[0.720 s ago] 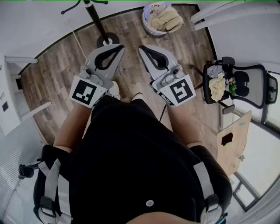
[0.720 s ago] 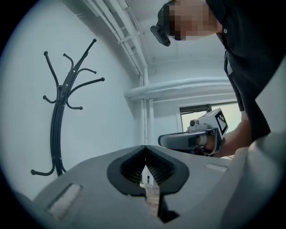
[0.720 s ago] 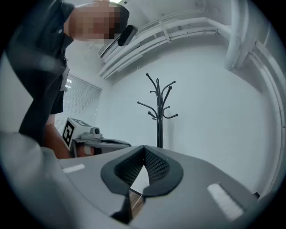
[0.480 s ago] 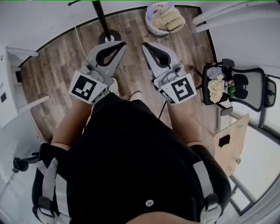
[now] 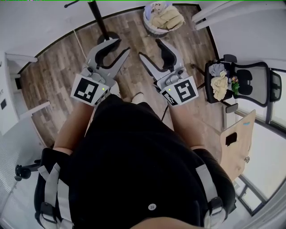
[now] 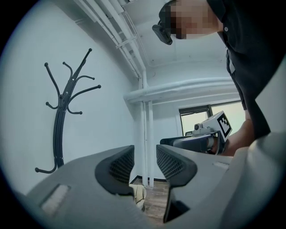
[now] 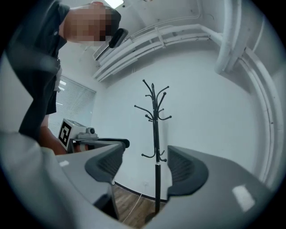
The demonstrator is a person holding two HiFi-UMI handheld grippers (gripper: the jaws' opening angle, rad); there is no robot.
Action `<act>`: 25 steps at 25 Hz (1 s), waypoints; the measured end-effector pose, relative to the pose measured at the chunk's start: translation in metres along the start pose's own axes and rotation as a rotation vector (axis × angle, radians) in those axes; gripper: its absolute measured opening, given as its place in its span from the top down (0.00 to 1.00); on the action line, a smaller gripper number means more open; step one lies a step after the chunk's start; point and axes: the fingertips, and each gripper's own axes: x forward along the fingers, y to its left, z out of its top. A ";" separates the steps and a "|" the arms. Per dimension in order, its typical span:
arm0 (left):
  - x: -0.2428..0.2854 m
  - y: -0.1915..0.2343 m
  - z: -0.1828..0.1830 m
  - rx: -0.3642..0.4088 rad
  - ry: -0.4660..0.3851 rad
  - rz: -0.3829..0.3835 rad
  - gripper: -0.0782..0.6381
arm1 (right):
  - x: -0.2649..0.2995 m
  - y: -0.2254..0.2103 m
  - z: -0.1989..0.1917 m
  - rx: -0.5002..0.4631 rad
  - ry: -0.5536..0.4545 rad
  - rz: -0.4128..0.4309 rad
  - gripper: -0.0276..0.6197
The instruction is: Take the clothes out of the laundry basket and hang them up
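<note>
The round laundry basket with beige clothes stands on the wood floor far ahead, beyond both grippers. A black coat stand rises left of it, seen also as the coat stand straight ahead in the right gripper view and as the coat stand at left in the left gripper view. My left gripper is held level, jaws a little apart with nothing between them. My right gripper is open wider and empty. A bit of the basket shows below the left jaws.
A black office chair with a heap of clothes stands at the right. White pipes run along the far right wall. A white unit stands at the left, a wooden panel at the right near me.
Both grippers' jaws, closed tip to tip in the earlier frames, now stand apart, the right wider. The view has shifted slightly; the basket sits a little further left.
</note>
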 end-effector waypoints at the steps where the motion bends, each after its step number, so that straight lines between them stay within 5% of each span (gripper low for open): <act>1: 0.003 0.001 0.000 -0.005 -0.001 0.000 0.65 | -0.002 -0.006 -0.002 0.008 0.005 -0.022 0.43; 3: 0.009 0.003 -0.001 -0.019 -0.002 -0.005 0.53 | -0.006 -0.017 -0.005 0.015 0.017 -0.058 0.27; 9: 0.026 0.009 -0.005 -0.025 0.002 -0.047 0.33 | -0.021 -0.039 -0.005 0.004 0.016 -0.160 0.17; 25: 0.101 0.043 -0.041 -0.104 0.002 -0.243 0.30 | -0.008 -0.095 -0.027 0.030 0.054 -0.397 0.15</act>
